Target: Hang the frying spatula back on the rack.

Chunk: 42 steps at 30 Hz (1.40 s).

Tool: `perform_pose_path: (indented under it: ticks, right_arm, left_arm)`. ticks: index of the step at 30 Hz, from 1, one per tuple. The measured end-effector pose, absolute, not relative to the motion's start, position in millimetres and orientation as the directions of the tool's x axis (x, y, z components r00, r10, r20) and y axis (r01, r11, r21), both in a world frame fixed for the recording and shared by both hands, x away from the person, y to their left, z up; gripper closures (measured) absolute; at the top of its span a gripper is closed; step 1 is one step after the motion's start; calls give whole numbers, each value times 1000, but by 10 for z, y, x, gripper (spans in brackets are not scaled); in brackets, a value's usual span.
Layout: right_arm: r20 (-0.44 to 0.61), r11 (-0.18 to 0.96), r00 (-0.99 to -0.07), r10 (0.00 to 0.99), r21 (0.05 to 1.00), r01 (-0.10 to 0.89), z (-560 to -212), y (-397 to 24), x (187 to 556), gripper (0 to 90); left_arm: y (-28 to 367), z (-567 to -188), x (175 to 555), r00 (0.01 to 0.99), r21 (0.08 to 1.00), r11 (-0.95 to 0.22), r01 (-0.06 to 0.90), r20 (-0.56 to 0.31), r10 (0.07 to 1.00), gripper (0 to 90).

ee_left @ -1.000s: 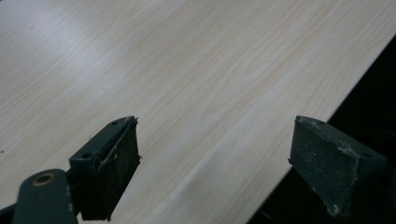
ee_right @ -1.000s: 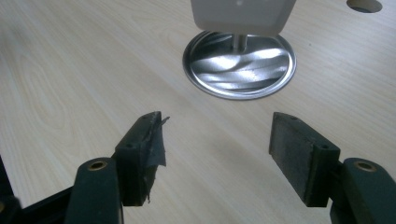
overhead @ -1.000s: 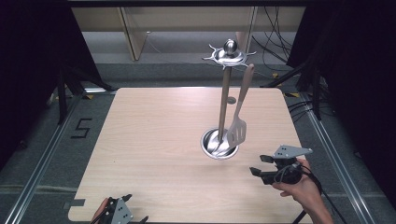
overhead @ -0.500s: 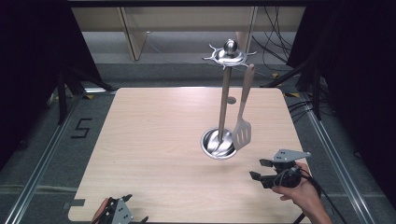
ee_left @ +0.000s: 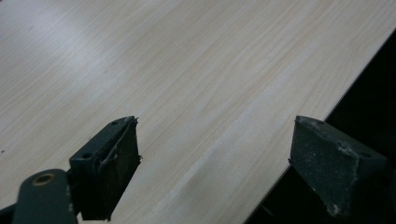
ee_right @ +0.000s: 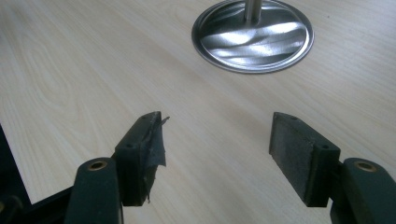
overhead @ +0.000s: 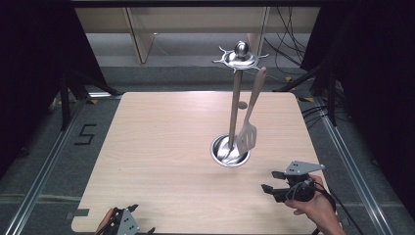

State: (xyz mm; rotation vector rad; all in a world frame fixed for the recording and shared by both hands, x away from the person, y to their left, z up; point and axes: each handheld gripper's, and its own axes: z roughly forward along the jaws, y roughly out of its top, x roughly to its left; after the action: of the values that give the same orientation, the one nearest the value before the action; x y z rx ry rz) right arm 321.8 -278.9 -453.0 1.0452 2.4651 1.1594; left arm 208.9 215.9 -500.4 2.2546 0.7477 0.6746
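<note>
Near the right front corner of the table (overhead: 161, 147), my right gripper (overhead: 272, 181) sits low over the wood with its jaws wide apart and nothing between them; its own view shows bare tabletop between the two pads (ee_right: 149, 149), which touch nothing. Over the last second I have drawn it back toward me and a little right, away from the utensil stand (overhead: 235, 107), and the spatula (overhead: 247, 134) has settled from a slight swing to hanging straight. I read that as the hanging step being finished: the spatula hangs by its handle from a hook under the stand's crown, its slotted blade just above the round steel base (ee_right: 252, 35), close beside the post. From the right gripper view the base lies ahead and far of the jaws, well apart from them, so the withdrawal looks clean and nothing is snagged. My left gripper (overhead: 128, 226) waits at the near left edge of the table, jaws likewise spread wide and empty, one pad over the wood and the other past the table's edge (ee_left: 327, 93). Beyond the stand, the far part of the tabletop lies bare, with shelving and cables behind it.
</note>
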Motion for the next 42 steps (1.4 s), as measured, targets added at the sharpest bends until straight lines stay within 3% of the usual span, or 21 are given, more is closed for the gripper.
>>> perform_pose_path:
  ticks: [20, 42]
  right_arm:
    - [138, 397, -712, 689, 750, 529, -4722, -2842, 2983, 325]
    - [103, 406, -702, 705, 753, 518, -4815, -2922, 2825, 322]
  left_arm:
    - [2150, -5013, 2088, 706, 719, -615, 324, 249, 663, 150]
    - [2145, -5021, 2085, 700, 724, -608, 326, 247, 670, 150]
